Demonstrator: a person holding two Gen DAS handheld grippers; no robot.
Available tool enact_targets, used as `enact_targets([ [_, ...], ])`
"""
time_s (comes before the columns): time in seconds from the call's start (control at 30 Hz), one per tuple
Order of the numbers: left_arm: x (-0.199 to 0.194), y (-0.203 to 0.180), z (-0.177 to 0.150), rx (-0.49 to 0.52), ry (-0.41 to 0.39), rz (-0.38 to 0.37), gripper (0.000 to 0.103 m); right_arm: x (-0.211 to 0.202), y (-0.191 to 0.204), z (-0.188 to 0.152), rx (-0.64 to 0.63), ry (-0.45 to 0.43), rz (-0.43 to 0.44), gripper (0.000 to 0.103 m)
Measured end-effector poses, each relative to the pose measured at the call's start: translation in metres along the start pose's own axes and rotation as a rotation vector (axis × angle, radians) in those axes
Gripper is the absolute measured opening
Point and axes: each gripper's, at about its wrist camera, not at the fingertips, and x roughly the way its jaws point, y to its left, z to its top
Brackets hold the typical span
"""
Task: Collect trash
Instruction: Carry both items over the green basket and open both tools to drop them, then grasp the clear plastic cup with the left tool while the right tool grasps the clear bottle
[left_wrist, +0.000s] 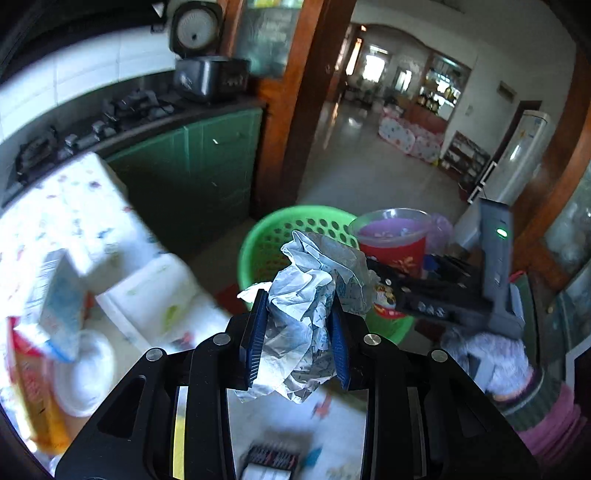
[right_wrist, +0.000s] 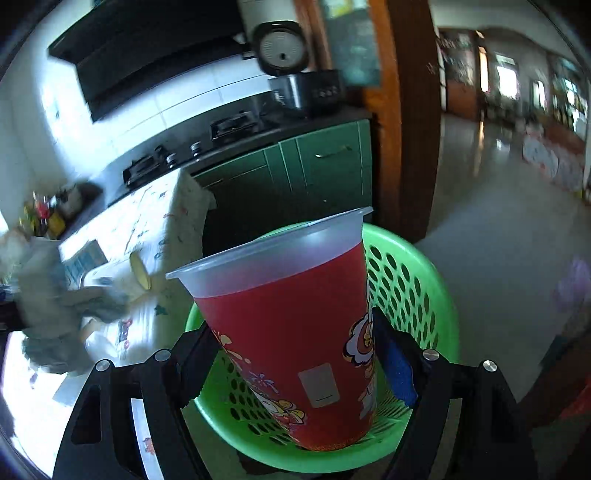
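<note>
**Two pieces of trash held over one green basket**

The left gripper (left_wrist: 297, 325) is clamped on one crumpled wrapper (left_wrist: 310, 295), held above the table edge near the green basket (left_wrist: 266, 240). The right gripper (right_wrist: 291, 354) is clamped on one red plastic cup (right_wrist: 295, 332), upright and slightly tilted, directly over the basket. One rice cooker (right_wrist: 306, 88) stands open on the counter.

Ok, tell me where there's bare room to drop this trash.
The green basket looks bare inside, below the red cup; tiled floor beyond it is open. The patterned table is crowded with a box and plate.
</note>
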Motion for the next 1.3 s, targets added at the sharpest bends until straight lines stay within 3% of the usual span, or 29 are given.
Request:
enact_targets([
  [0.13,0.05,-0.009,0.015,-0.014,0.079,-0.001,0.032,0.001,-0.023,-0.001,0.024,-0.006,-0.016,0.075],
  [0.2,0.069,-0.01,0.017,-0.018,0.107,0.007,0.037,0.001,-0.033,-0.002,0.038,-0.009,-0.013,0.075],
  [0.4,0.092,-0.01,0.016,-0.038,0.139,0.011,0.074,0.0,-0.047,-0.005,0.057,-0.023,-0.019,0.075],
  [0.47,0.091,-0.008,0.016,-0.04,0.145,0.018,0.076,0.001,-0.046,-0.004,0.057,-0.019,-0.011,0.075],
  [0.7,0.054,0.004,0.006,-0.043,0.099,0.073,0.076,0.028,-0.025,-0.001,0.018,0.029,-0.011,0.076],
  [0.93,-0.014,0.023,-0.012,-0.047,0.024,0.122,0.076,0.056,-0.019,-0.003,-0.024,0.078,-0.075,0.076],
  [1.0,-0.037,0.03,-0.02,-0.049,-0.007,0.14,0.076,0.06,-0.019,-0.003,-0.029,0.087,-0.092,0.082],
  [1.3,-0.12,0.081,-0.071,-0.112,-0.087,0.252,0.076,0.031,-0.007,-0.01,-0.026,0.039,-0.097,0.087],
])
